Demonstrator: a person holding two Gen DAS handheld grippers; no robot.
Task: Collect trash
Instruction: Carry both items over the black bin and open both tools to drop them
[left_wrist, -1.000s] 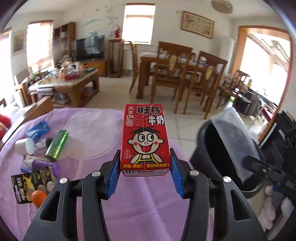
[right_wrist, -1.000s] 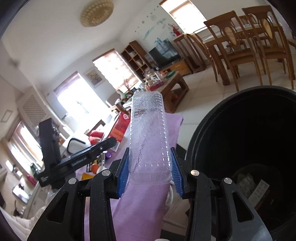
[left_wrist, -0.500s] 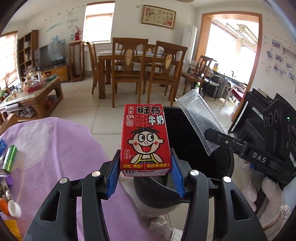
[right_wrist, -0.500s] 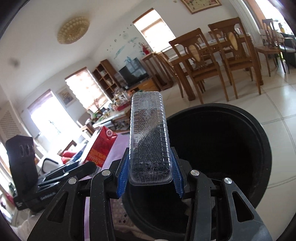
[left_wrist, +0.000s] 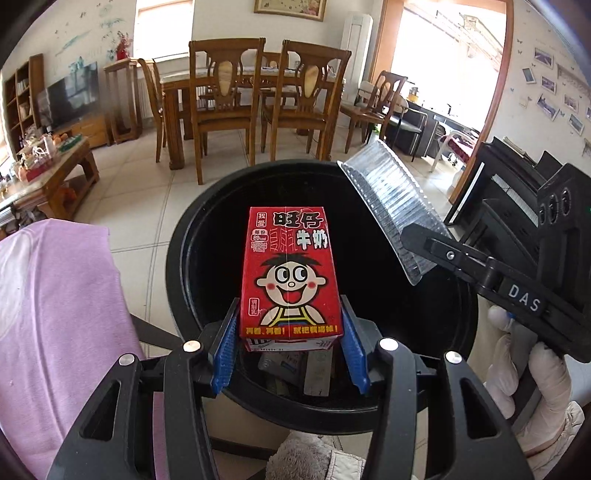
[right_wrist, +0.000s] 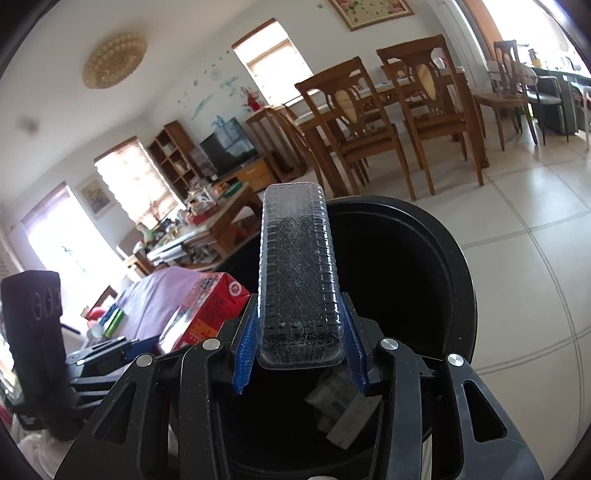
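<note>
My left gripper (left_wrist: 290, 354) is shut on a red milk carton (left_wrist: 290, 275) with a cartoon face, held upright over the mouth of a black trash bin (left_wrist: 184, 258). My right gripper (right_wrist: 299, 358) is shut on a clear ribbed plastic tray (right_wrist: 297, 273), also above the black trash bin (right_wrist: 454, 280). In the left wrist view the clear plastic tray (left_wrist: 391, 206) and the right gripper's black body come in from the right, held by a white-gloved hand (left_wrist: 532, 384). The red milk carton (right_wrist: 207, 306) shows at the left of the right wrist view. Paper scraps (right_wrist: 343, 406) lie at the bin's bottom.
A table under a purple cloth (left_wrist: 55, 314) stands left of the bin, with several small items (right_wrist: 110, 321) on it. Wooden dining chairs and a table (left_wrist: 258, 103) stand beyond on the tiled floor (right_wrist: 535, 240). A low coffee table (left_wrist: 44, 166) is at the far left.
Both grippers swung away from the purple table to above the bin and tilted downward. The carton and tray stay gripped. The bin's inside and its scraps have come into view.
</note>
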